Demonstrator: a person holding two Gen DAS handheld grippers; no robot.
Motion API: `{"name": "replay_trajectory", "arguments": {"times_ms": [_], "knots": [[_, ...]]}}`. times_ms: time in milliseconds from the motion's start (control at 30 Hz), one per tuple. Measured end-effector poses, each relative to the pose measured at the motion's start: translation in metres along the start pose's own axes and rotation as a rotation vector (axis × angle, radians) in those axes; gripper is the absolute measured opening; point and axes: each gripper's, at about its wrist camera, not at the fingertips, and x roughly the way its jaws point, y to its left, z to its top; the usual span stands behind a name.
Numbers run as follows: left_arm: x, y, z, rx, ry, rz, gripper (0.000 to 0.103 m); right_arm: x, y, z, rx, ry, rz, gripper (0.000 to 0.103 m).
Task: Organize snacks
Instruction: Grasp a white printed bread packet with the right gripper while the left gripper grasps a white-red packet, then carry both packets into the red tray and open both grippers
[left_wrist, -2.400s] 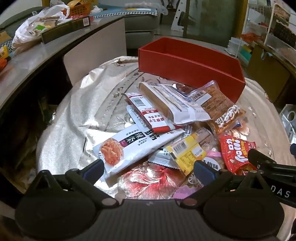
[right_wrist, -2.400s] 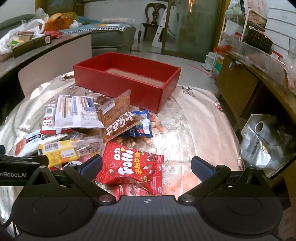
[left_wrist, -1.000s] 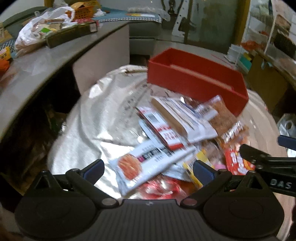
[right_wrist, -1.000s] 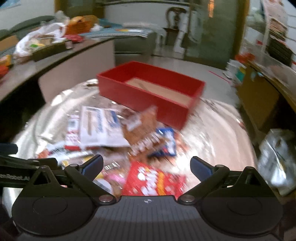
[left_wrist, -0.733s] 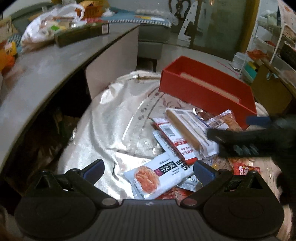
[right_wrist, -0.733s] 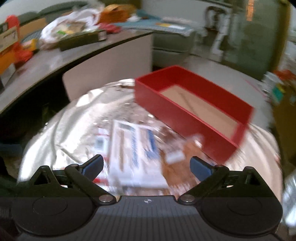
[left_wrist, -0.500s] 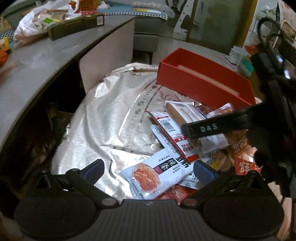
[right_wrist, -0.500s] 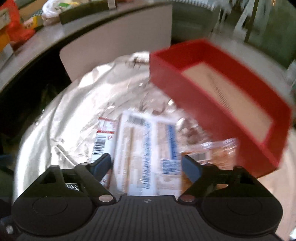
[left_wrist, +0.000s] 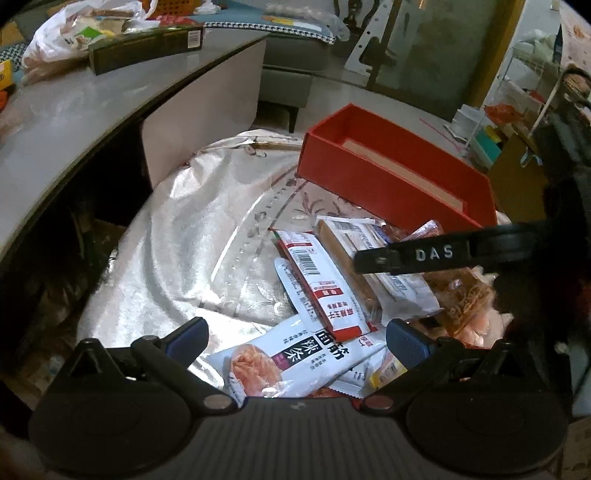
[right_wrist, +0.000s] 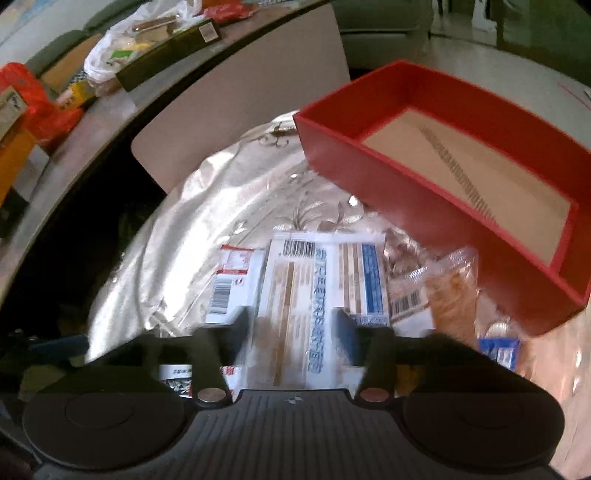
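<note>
Our right gripper (right_wrist: 293, 325) has its fingers narrowed either side of the white-and-blue wafer packet (right_wrist: 317, 291) atop the snack pile, apparently pinching it because it lies uppermost and nearest the empty red box (right_wrist: 461, 162) just beyond. Our left gripper (left_wrist: 295, 343) hovers spread and empty over the spicy-strip packet (left_wrist: 288, 362), out of the way.

A shiny silver cloth (left_wrist: 192, 236) with a floral print covers the round surface. Beyond it to the left runs a curved grey counter (left_wrist: 74, 110), and on this lie a long dark box (left_wrist: 147, 50) with a barcode label and, just behind that box, a white plastic bag (left_wrist: 66, 33) stuffed with goods. At the counter's far left end sits an orange-red bag (right_wrist: 33, 103). Farther back stands a grey sofa (left_wrist: 295, 62), with a glass door (left_wrist: 443, 48) to its right.
</note>
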Motion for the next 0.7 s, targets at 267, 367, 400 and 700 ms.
{"name": "replay_trajectory", "arguments": {"times_ms": [267, 367, 400, 700], "knots": [[0.012, -0.001, 0.001, 0.031, 0.031, -0.011, 0.098, 0.042, -0.013, 0.006, -0.016, 0.068, -0.051, 0.083], [0.012, 0.0, 0.002, 0.032, 0.026, -0.011, 0.098, 0.031, -0.02, 0.003, 0.053, 0.042, 0.017, 0.078], [0.012, 0.0, 0.002, 0.025, 0.027, -0.018, 0.098, 0.028, -0.022, 0.0, 0.062, 0.045, 0.042, 0.077], [0.025, -0.019, 0.033, -0.038, -0.032, -0.051, 0.1, -0.061, -0.03, -0.036, 0.143, -0.143, 0.004, 0.076]]}}
